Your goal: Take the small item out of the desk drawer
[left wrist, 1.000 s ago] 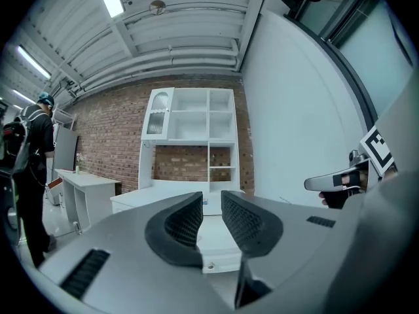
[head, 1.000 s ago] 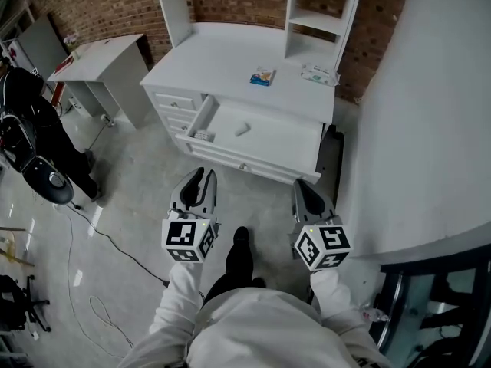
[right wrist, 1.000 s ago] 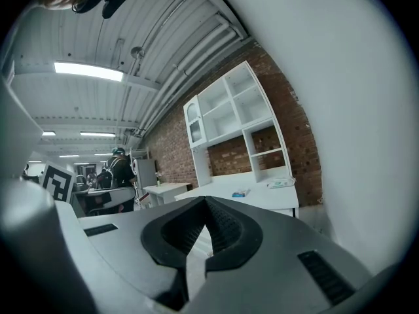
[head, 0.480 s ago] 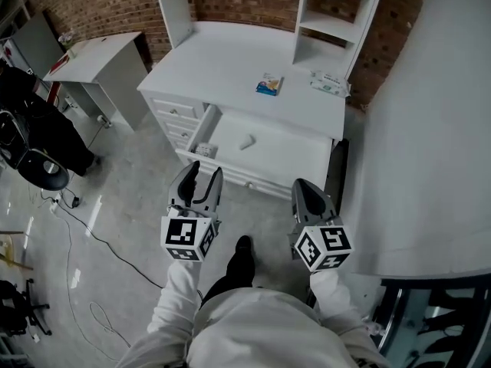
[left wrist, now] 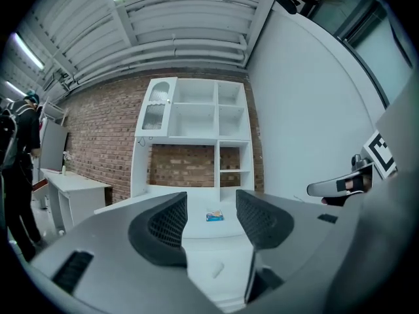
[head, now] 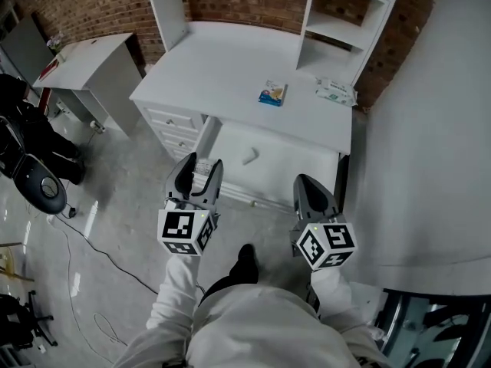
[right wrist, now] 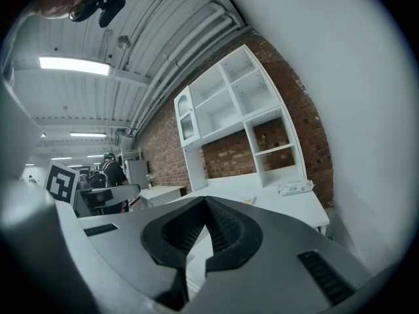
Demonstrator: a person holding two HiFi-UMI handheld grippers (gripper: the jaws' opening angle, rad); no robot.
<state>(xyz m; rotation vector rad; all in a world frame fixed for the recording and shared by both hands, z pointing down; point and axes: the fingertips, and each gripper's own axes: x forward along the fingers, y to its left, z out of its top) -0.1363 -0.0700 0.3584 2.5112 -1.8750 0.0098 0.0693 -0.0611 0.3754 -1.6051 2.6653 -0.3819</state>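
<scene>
The white desk [head: 230, 67] has its wide drawer [head: 295, 171] pulled open. Inside lies a small white item [head: 250, 156], also seen in the left gripper view [left wrist: 216, 267]. Another small object [head: 203, 165] sits in the drawer's left front corner. My left gripper [head: 199, 175] hovers over that corner, its jaws opening with nothing between them [left wrist: 211, 218]. My right gripper [head: 305, 184] hangs by the drawer's right front, its jaws shut and holding nothing [right wrist: 204, 231].
A blue packet [head: 273, 93] and a wipes pack [head: 335, 92] lie on the desktop below a shelf unit [head: 345, 21]. A second white table [head: 84, 60] stands left, with a person and a chair [head: 31, 152] beyond. A white wall [head: 430, 129] bounds the right.
The left jaws have spread apart from nearly closed. Both grippers and the view have come closer to the open drawer; the right gripper stays shut.
</scene>
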